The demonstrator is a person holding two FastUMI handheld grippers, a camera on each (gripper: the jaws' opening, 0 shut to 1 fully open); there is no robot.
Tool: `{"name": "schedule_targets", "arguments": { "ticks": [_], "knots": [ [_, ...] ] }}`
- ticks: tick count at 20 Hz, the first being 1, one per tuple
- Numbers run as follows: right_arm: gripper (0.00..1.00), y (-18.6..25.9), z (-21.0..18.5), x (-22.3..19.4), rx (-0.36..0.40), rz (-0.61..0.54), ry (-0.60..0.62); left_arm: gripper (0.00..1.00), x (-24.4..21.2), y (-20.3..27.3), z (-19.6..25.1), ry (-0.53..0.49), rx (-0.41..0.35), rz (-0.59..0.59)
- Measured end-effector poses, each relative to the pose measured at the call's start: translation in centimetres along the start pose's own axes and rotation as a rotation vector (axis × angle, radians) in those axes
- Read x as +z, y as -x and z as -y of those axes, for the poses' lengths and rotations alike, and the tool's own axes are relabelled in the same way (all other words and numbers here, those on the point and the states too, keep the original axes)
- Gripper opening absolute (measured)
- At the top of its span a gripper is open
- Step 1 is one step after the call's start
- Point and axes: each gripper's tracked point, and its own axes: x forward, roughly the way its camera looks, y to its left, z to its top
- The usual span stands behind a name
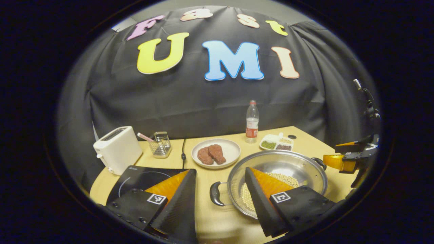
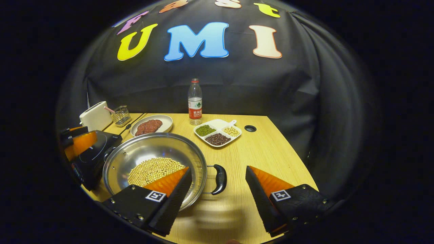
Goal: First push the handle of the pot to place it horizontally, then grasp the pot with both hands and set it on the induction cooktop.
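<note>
A steel pot (image 1: 288, 166) holding soybeans (image 2: 154, 171) stands on the wooden table, just right of the black induction cooktop (image 1: 142, 176). In the left gripper view its black left handle (image 1: 215, 194) lies between the spread fingers of my left gripper (image 1: 218, 170), which is open and not touching it. In the right gripper view the pot (image 2: 152, 147) has its right handle (image 2: 220, 178) between the open fingers of my right gripper (image 2: 217, 168). Each gripper's inner finger hangs over the pot's rim. The cooktop (image 2: 95, 149) sits left of the pot.
At the back of the table are a white toaster (image 1: 117, 149), a wire basket (image 1: 160, 145), a plate of meat (image 1: 216, 153), a water bottle (image 1: 252, 122) and a divided dish of beans (image 1: 276, 142). Bare tabletop (image 2: 268, 152) lies right of the pot.
</note>
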Motion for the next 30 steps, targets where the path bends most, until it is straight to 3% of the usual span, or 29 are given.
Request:
{"name": "schedule_targets", "arguments": {
  "ticks": [1,2,3,5,8,10,13,15,16,17,19,20,24,25,27,30],
  "knots": [
    [0.98,-0.3,-0.2,0.0,0.002,-0.004,-0.002,0.93,-0.9,-0.9,0.1,0.007,-0.008,-0.027],
    [0.97,-0.6,-0.3,-0.2,0.004,-0.008,0.000,1.00,-1.7,-1.7,0.2,0.014,-0.012,-0.056],
    [0.97,-0.9,-0.5,-0.3,0.005,-0.012,0.003,0.97,-2.7,-2.3,0.2,0.021,-0.012,-0.081],
    [0.97,-1.6,-0.6,-0.7,0.008,-0.027,0.003,1.00,-4.5,-3.7,0.2,0.031,-0.013,-0.140],
    [0.97,-2.9,-0.6,-1.4,0.006,-0.055,-0.005,0.94,-7.0,-4.7,0.3,0.049,-0.012,-0.212],
    [0.97,-3.7,-0.6,-2.1,0.005,-0.081,-0.018,1.00,-8.3,-5.6,0.5,0.052,-0.013,-0.247],
    [0.97,-4.9,-0.8,-3.1,0.020,-0.132,-0.051,0.99,-9.4,-6.2,0.8,0.059,-0.005,-0.283],
    [0.92,-5.4,-1.2,-3.7,0.028,-0.158,-0.064,0.97,-9.6,-6.5,0.9,0.059,-0.001,-0.284],
    [0.81,-5.5,-1.2,-3.9,0.031,-0.170,-0.067,0.87,-9.7,-6.6,0.9,0.056,0.006,-0.288],
    [0.77,-5.7,-1.3,-4.2,0.035,-0.182,-0.068,0.86,-9.7,-6.6,0.9,0.053,0.010,-0.289],
    [0.74,-5.7,-1.0,-4.3,0.023,-0.188,-0.066,0.85,-10.0,-6.7,0.6,0.049,0.022,-0.295],
    [0.63,-6.0,-1.2,-4.4,0.027,-0.192,-0.072,0.85,-9.9,-6.8,0.6,0.055,0.024,-0.294],
    [0.59,-5.6,-1.2,-4.2,0.021,-0.205,-0.076,0.82,-10.2,-7.0,0.4,0.045,0.047,-0.325],
    [0.54,-5.7,-1.3,-4.4,0.017,-0.207,-0.068,0.76,-10.2,-7.1,0.4,0.047,0.053,-0.336],
    [0.55,-5.6,-1.3,-4.2,0.011,-0.195,-0.044,0.75,-9.8,-7.2,0.3,0.067,0.055,-0.328],
    [0.54,-5.1,-1.2,-3.7,0.013,-0.189,-0.050,0.66,-9.5,-7.0,0.3,0.085,0.047,-0.308]
  ]
}}
